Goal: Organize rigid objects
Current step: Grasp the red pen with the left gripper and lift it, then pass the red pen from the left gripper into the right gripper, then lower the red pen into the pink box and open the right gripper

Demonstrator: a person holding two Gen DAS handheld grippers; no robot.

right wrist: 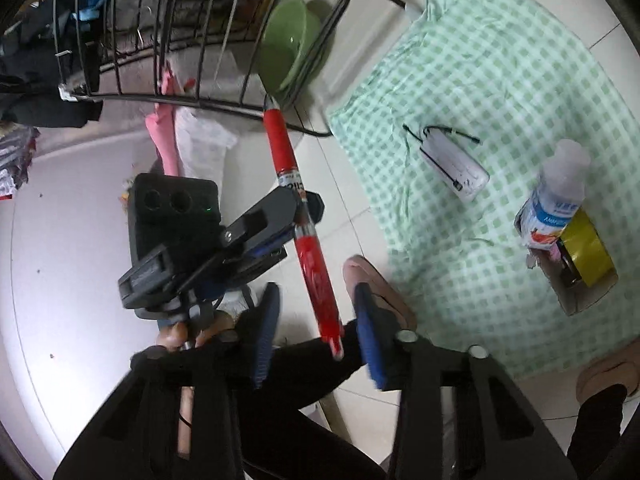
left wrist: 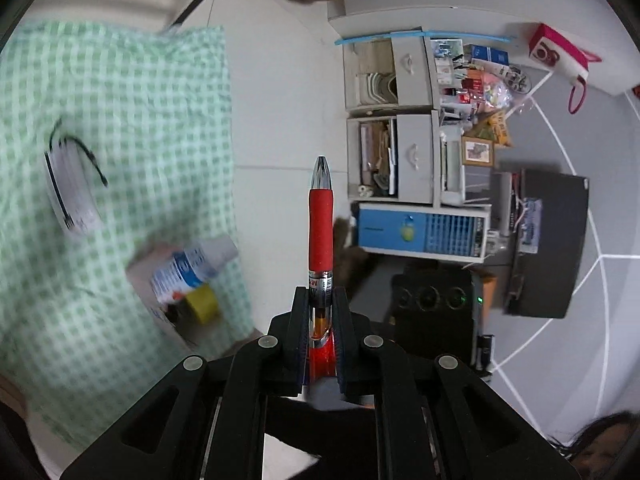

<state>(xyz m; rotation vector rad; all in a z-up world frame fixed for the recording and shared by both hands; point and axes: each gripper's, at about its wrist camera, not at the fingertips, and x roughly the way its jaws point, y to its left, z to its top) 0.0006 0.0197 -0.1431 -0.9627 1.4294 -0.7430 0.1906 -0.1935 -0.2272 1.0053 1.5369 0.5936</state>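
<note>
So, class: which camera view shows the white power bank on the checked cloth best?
The right wrist view: the power bank lies sharp there, its black cable looped at one end. In the left wrist view the same power bank sits near the edge, smeared by motion blur.

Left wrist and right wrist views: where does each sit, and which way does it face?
Left wrist: on the left claw, facing cabinets beyond the held pen; no body visible.
Right wrist: on the right claw, facing the left claw, dark trousers below.
Shared: pen, checked cloth, bottle.
</note>
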